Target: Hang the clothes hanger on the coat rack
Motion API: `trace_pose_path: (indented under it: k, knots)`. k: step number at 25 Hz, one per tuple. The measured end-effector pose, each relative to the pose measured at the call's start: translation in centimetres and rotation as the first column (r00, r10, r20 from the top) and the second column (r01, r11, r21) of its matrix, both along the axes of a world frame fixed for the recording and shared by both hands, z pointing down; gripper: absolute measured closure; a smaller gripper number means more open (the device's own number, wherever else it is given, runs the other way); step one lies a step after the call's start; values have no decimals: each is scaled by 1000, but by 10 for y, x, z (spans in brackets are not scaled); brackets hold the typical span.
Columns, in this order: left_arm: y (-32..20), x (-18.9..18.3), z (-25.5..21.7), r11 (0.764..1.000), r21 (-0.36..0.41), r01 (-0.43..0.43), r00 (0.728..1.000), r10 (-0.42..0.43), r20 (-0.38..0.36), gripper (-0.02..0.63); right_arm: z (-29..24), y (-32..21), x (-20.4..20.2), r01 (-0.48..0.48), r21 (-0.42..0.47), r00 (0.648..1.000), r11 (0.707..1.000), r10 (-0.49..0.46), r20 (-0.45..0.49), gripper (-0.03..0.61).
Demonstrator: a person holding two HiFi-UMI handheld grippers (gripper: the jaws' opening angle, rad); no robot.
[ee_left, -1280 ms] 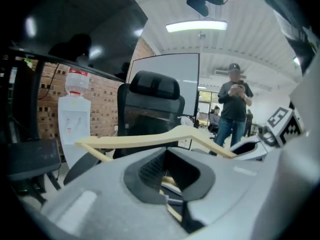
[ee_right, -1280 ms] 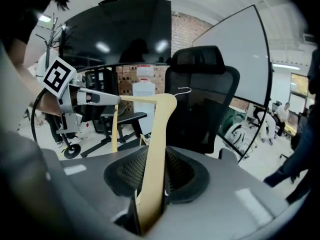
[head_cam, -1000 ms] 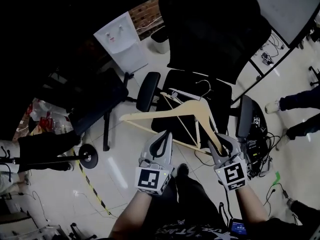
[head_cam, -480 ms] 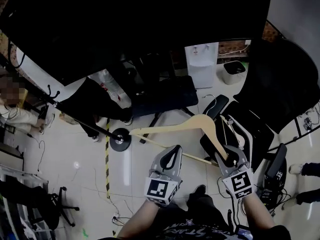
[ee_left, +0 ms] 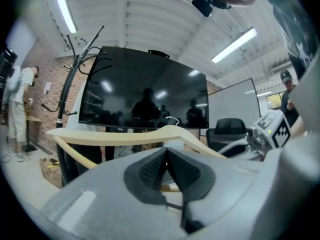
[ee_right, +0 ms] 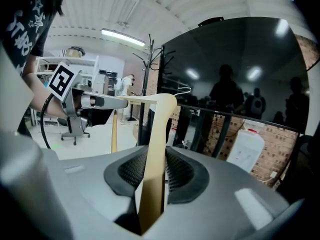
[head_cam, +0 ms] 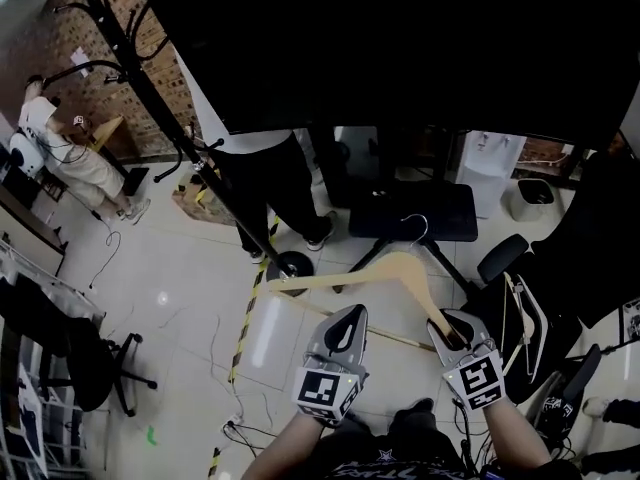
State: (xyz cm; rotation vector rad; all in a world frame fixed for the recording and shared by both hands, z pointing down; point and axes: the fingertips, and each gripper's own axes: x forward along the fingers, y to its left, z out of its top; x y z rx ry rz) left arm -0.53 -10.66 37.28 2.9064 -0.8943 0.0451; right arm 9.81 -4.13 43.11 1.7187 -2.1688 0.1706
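Right gripper (ee_right: 154, 171): ribbed pads clamped on clothes hanger (head_cam: 395, 261) arm.
Left gripper (ee_left: 166, 151): pads together, beside lower bar.
Clothes hanger: pale wood, triangular, wire hook.
Coat rack (head_cam: 150, 95): black, upper left.

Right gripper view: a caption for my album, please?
Right gripper clamped on the arm of a wooden hanger, coat rack standing beyond.

No legible text or numbers, white print on person's shirt (ee_right: 22, 21) too cropped to read
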Motion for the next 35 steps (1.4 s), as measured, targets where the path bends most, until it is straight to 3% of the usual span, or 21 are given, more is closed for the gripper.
trace_pose_path:
  k: [8, 15, 20, 22, 26, 35]
  knots:
    - [-44, -134, -26, 980, 26, 197, 978, -195, -69, 609, -32, -73, -105, 174, 57, 985, 983, -172, -24, 482]
    - [-77, -230, -46, 954, 78, 290, 955, -283, -93, 609, -57, -134, -187, 265, 114, 963, 958, -257, -74, 482]
    - [-111, -291, -52, 912, 91, 400, 914, -391, -104, 609, -70, -165, -241, 318, 140, 947, 938, -307, -99, 482]
    - [-120, -306, -52, 900, 81, 429, 901, -420, -107, 609, -69, -176, -257, 340, 135, 939, 931, -329, -98, 482]
    - [-128, -318, -57, 898, 90, 431, 901, -423, -93, 609, -68, -200, -281, 381, 129, 923, 915, -370, -103, 482]
    - [-190, -337, -67, 875, 108, 473, 880, -462, -110, 609, -87, -284, -303, 453, 164, 891, 876, -437, -128, 482]
